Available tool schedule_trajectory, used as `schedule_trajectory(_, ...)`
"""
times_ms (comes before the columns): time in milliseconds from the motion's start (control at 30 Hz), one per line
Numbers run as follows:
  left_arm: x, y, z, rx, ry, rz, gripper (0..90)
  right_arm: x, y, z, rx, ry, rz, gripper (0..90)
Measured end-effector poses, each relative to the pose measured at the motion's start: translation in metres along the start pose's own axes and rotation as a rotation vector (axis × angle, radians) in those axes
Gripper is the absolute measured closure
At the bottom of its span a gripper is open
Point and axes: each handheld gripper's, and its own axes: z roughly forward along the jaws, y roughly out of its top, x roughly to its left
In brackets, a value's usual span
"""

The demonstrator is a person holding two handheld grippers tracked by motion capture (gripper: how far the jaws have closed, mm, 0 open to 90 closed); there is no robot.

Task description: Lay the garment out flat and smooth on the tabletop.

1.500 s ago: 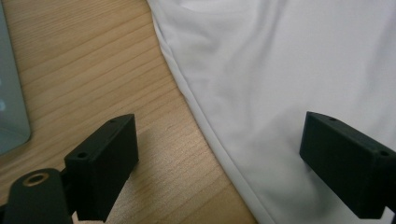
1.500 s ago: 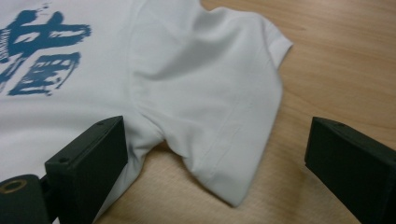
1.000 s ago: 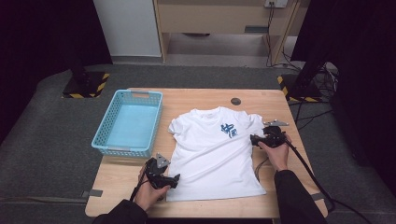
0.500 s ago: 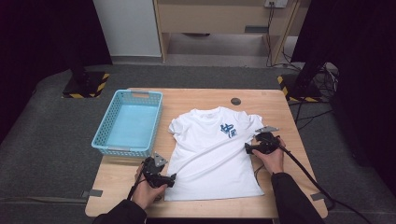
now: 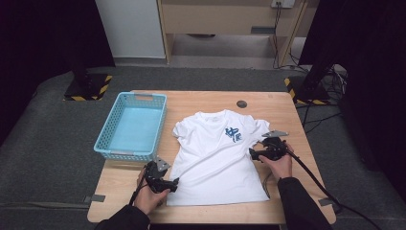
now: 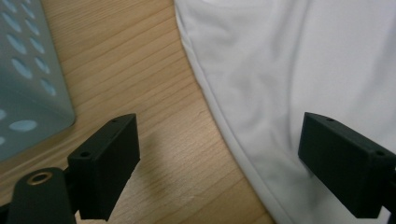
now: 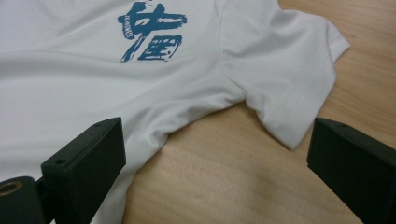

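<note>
Now you are holding both grippers spread, the left gripper (image 5: pixel 173 184) at the lower left edge of the white T-shirt (image 5: pixel 218 158) lying flat in the middle of the table (image 5: pixel 201 99), the right gripper (image 5: pixel 252 155) under its sleeve (image 7: pixel 285 70), so closing too high is probably pinching only one layer.

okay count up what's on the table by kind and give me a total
Shirt: 1
Basket: 1
Grippers: 2, left, right
Dark round disc: 1
Total: 5
</note>
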Motion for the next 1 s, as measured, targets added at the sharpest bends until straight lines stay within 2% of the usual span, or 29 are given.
schedule_trajectory(133,-0.002,0.001,0.002,0.005,0.000,0.003,11.8,0.004,-0.015,-0.011,0.027,0.033,-0.017,4.6)
schedule_trajectory(267,-0.001,0.001,0.002,0.006,0.005,0.000,11.3,0.019,-0.030,-0.015,0.073,0.062,-0.056,4.8)
schedule_trajectory(333,-0.001,0.000,0.002,0.006,0.004,-0.004,11.2,0.024,-0.034,-0.016,0.093,0.057,-0.069,4.9)
schedule_trajectory(400,0.000,0.000,0.002,0.005,0.002,-0.011,11.1,0.025,-0.037,-0.016,0.115,0.030,-0.091,4.5)
schedule_trajectory(567,0.000,-0.002,0.002,0.002,-0.001,-0.029,10.9,0.019,-0.048,-0.025,0.121,0.025,-0.080,4.1)
schedule_trajectory(667,-0.003,-0.002,0.001,0.004,-0.004,-0.023,10.8,0.015,-0.056,-0.033,0.124,0.042,-0.081,4.1)
schedule_trajectory(767,-0.007,-0.001,0.000,0.006,-0.025,-0.008,11.0,0.011,-0.060,-0.041,0.128,0.050,-0.079,3.9)
schedule_trajectory(900,-0.009,0.003,0.000,-0.037,-0.027,-0.011,11.2,0.014,-0.060,-0.055,0.074,0.086,-0.069,4.2)
schedule_trajectory(1000,-0.007,0.002,0.002,-0.010,-0.021,-0.013,11.2,0.022,-0.065,-0.061,0.083,0.122,-0.092,4.1)
